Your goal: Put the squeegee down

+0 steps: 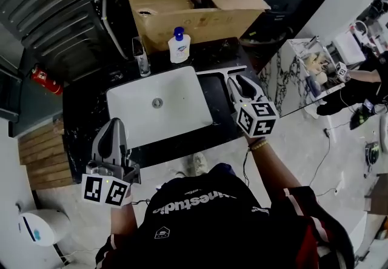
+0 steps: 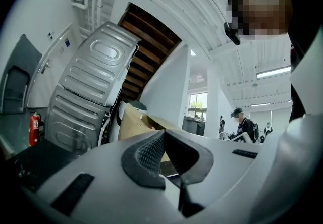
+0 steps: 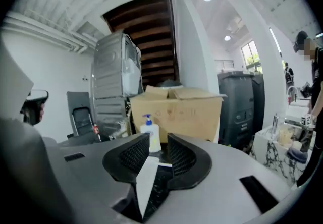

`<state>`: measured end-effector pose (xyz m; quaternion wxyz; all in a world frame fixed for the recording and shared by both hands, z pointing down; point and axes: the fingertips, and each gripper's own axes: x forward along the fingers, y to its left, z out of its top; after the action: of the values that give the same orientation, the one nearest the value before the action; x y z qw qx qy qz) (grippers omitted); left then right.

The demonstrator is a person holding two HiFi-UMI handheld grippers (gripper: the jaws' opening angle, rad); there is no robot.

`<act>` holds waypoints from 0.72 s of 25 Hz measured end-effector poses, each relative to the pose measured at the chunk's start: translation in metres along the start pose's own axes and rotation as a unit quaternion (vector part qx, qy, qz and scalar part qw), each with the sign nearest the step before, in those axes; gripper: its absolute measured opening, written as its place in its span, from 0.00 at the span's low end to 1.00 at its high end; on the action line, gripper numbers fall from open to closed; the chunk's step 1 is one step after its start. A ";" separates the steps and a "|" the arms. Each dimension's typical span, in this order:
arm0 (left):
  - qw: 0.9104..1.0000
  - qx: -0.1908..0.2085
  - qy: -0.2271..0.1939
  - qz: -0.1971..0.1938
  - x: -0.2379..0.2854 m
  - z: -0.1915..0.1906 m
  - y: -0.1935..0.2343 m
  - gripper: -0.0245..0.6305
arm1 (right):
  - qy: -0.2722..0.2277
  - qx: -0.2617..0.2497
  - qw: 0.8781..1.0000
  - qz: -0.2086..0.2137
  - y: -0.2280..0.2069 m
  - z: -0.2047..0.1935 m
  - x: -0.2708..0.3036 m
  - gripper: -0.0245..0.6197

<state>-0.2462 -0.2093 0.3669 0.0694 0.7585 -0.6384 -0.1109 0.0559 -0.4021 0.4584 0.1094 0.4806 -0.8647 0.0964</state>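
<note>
Left gripper [image 1: 115,127] is held over the near left edge of the black bench [image 1: 85,92], jaws together at the tips with nothing between them. The white sink [image 1: 130,110] is set into the bench just beyond it, and a soap bottle [image 1: 179,45] stands behind the sink in front of an open cardboard box [image 1: 182,1]. The white squeegee [image 1: 212,72] lies flat on the bench beside the sink's far right corner, blade crosswise and handle pointing back toward the person. Right gripper [image 1: 241,82] hovers over the handle end, jaws parted by a moderate gap and gripping nothing.
</note>
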 end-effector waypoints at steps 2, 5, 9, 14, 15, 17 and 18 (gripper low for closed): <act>1.000 0.009 -0.001 0.001 -0.009 0.007 0.006 0.06 | -0.055 -0.013 0.998 0.022 0.033 0.032 -0.027 0.25; 1.000 0.019 -0.004 -0.001 -0.019 0.014 0.014 0.06 | -0.116 -0.029 0.991 0.053 0.085 0.071 -0.064 0.19; 0.999 0.050 0.006 -0.010 -0.019 0.013 0.011 0.06 | -0.151 -0.043 0.983 0.093 0.145 0.096 -0.094 0.15; 0.998 0.064 0.000 -0.018 -0.020 0.016 0.003 0.06 | -0.157 -0.052 0.979 0.122 0.183 0.095 -0.107 0.12; 0.997 0.069 0.000 -0.017 -0.021 0.016 0.000 0.06 | -0.157 -0.053 0.978 0.127 0.186 0.095 -0.107 0.11; 0.997 0.075 0.000 -0.018 -0.019 0.016 -0.005 0.06 | -0.156 -0.048 0.978 0.132 0.186 0.093 -0.104 0.10; 0.997 0.077 0.000 -0.018 -0.017 0.016 -0.006 0.06 | -0.154 -0.043 0.978 0.133 0.184 0.093 -0.102 0.10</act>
<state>-0.2473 -0.1912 0.3509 0.0093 0.7731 -0.6311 -0.0628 -0.0572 -0.2492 0.3292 -0.0185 0.3656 -0.9306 -0.0026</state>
